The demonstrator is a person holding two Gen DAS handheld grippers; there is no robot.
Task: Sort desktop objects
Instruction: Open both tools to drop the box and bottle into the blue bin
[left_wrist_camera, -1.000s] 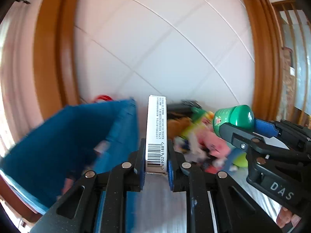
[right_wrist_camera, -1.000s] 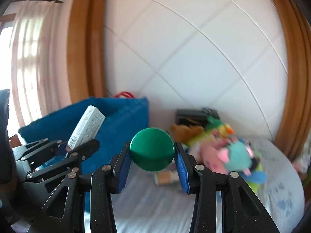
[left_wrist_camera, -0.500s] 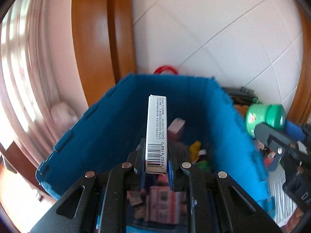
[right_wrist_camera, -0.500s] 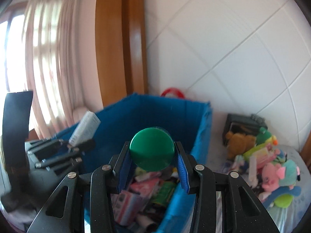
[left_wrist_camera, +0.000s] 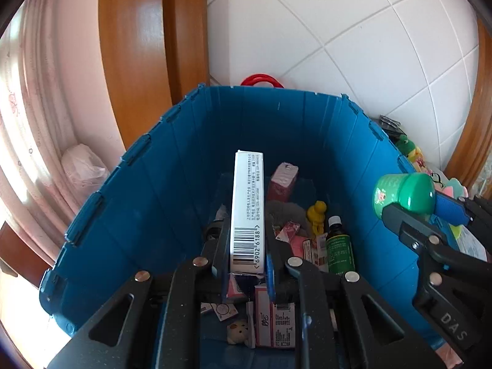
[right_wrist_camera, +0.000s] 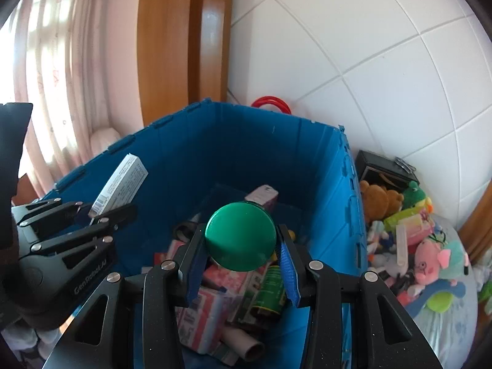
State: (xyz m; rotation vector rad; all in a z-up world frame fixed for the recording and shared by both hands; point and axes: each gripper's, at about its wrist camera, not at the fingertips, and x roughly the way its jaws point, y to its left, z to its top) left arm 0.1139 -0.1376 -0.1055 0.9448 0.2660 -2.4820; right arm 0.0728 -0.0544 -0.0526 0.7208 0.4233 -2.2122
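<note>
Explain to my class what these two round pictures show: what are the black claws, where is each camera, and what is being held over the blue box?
There is no robot here. A person holds a two-fingered tool in each hand, and each tool has a wide-angle camera that looks forward along its fingers.

The left camera shows the left hand-held gripper shut on a tall white carton with a barcode. The right camera shows the right hand-held gripper shut on a green-capped jar.

Both hang over an open blue crate that has small boxes and a dark bottle in it. To the right of the crate, soft toys lie in a pile on a pale cloth.
</note>
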